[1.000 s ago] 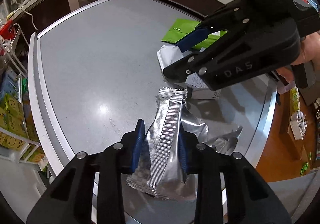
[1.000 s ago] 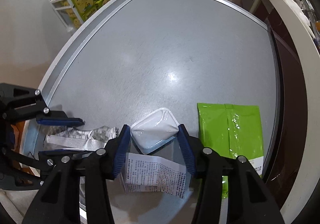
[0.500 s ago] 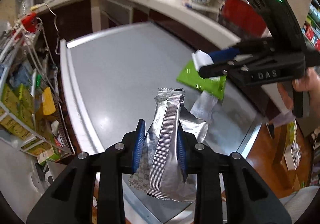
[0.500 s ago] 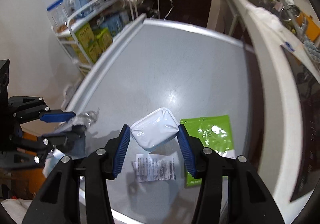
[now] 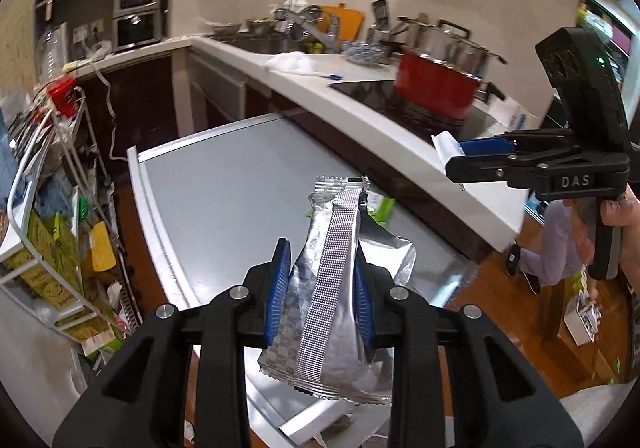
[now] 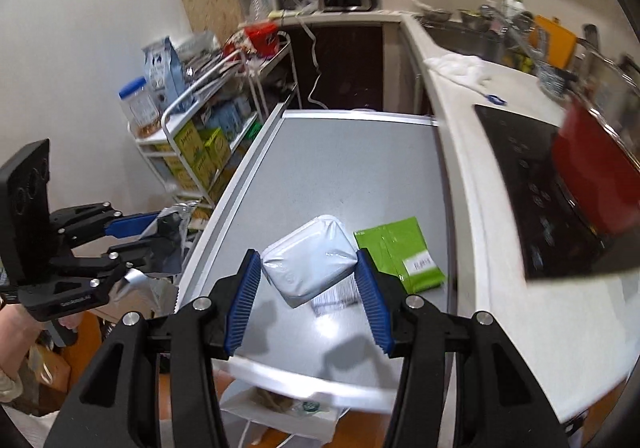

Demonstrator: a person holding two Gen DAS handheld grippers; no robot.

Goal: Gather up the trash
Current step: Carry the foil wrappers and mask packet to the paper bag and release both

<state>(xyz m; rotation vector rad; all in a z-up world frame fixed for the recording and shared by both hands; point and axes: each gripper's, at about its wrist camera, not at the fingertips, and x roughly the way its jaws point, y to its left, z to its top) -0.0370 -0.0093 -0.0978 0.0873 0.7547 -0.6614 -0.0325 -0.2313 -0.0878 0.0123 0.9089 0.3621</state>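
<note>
my left gripper (image 5: 320, 288): pinched tight on silver foil wrapper (image 5: 328, 288) | my right gripper (image 6: 308, 288): partly spread, clamping white pouch (image 6: 310, 268) | green packet (image 6: 400, 252) lying on grey table (image 6: 352, 168)

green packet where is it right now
The green packet lies flat on the grey table in the right wrist view, by the edge next to the white counter, just right of the held white pouch.

Right gripper (image 6: 308, 288) fingers clamp white pouch (image 6: 310, 261) above grey table (image 6: 344, 168); green packet (image 6: 400, 252) beneath.
</note>
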